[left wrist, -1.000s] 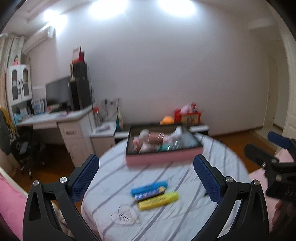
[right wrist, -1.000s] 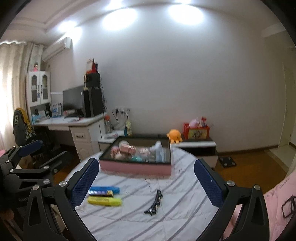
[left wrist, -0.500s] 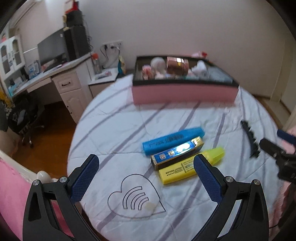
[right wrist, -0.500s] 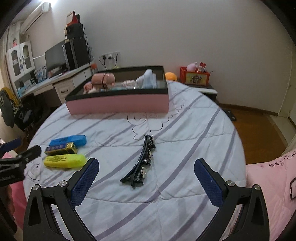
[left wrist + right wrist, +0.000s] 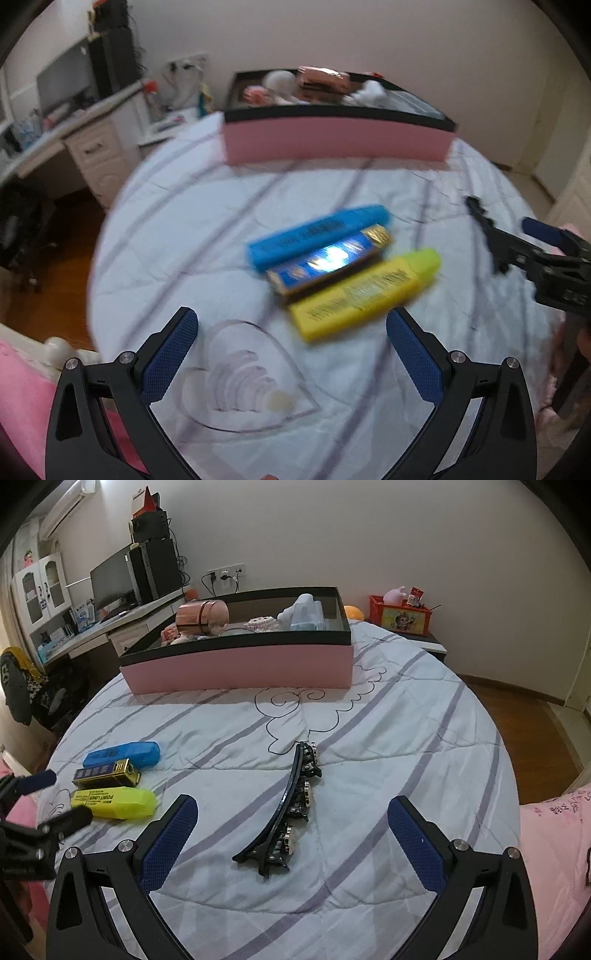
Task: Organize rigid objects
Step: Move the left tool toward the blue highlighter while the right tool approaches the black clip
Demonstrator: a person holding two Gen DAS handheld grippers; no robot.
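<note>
A yellow highlighter point(image 5: 114, 803) printed "POINT LINER" lies beside a blue-and-gold box point(image 5: 106, 773) and a blue case point(image 5: 122, 754) on the striped quilt point(image 5: 388, 738), just ahead of the left tongs point(image 5: 291, 363), spread wide and empty. Right of them, a curved black hair clip point(image 5: 286, 810) studded with metal beads rests between the wide-open right tongs point(image 5: 291, 843). Beyond sits a pink box point(image 5: 240, 666).

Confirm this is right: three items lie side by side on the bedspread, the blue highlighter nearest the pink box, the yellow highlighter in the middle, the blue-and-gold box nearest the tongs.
Not quite. The order of two is swapped: the blue-and-gold box lies in the middle, and the yellow highlighter is nearest the tongs. The blue highlighter is indeed nearest the pink box. The right wrist view shows it clearly.
</note>
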